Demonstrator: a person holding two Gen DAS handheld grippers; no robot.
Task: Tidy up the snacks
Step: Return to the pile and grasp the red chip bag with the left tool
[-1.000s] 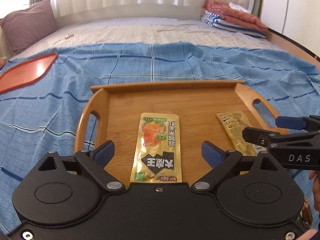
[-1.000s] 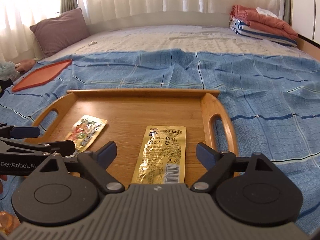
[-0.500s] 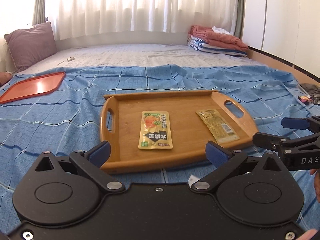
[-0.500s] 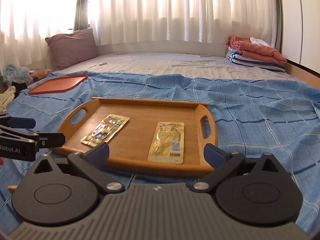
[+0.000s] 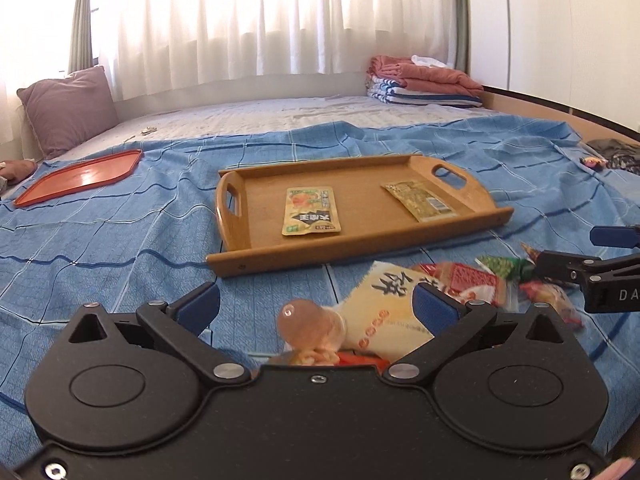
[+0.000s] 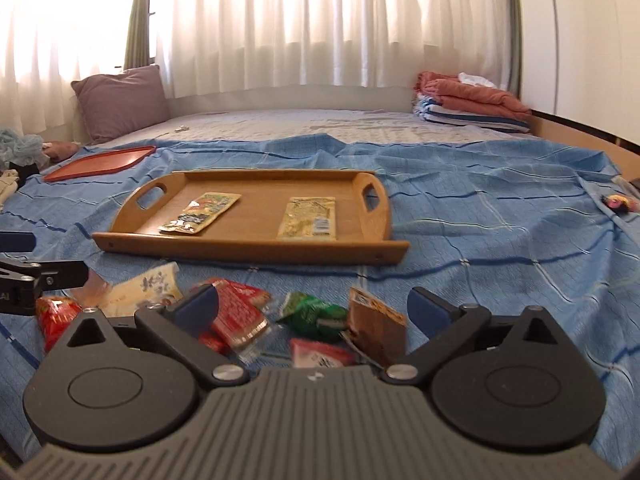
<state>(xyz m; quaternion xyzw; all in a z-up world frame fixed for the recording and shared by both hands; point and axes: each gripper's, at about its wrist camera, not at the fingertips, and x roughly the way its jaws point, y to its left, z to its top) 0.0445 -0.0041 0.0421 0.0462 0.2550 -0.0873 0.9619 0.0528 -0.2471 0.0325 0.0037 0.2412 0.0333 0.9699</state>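
Left claw (image 5: 316,304) wide, blue pads apart, nothing pressed between them; its jaws have just been opening. In the gap below it: a clear pinkish jelly cup (image 5: 310,326), blurred, and a pale cream packet (image 5: 390,304) with dark lettering, both lying loose on the blue bedsheet (image 5: 120,248). Right claw (image 6: 314,306) equally wide and empty, its jaws also just opened out. Between and under its pads sits the loose snack pile: a red packet (image 6: 236,312), a green wrapper (image 6: 314,312), a brown packet (image 6: 376,328) tilted up on edge, a pink packet (image 6: 318,356) nearest the claw body. Further left in the right wrist view, a red-orange bag (image 6: 54,316) and the cream packet again, close under the tip of the left claw, which enters from the left edge. All of the pile lies on the sheet, outside the tray. Beyond the pile, just past it and apart from both claws, the wooden tray (image 5: 320,256) with cut-out handles at each end. Two flat sachets lie in it, apart from each other: a yellow sachet with orange picture (image 5: 311,216) toward the middle-left, and a gold sachet with barcode (image 5: 420,200) toward the right handle. Well off to the left on the sheet, a red tray (image 5: 80,176). At the far side of the bed, a mauve pillow (image 5: 68,108) on the left, folded blankets (image 5: 424,80) on the right, white curtains (image 5: 260,20) behind.
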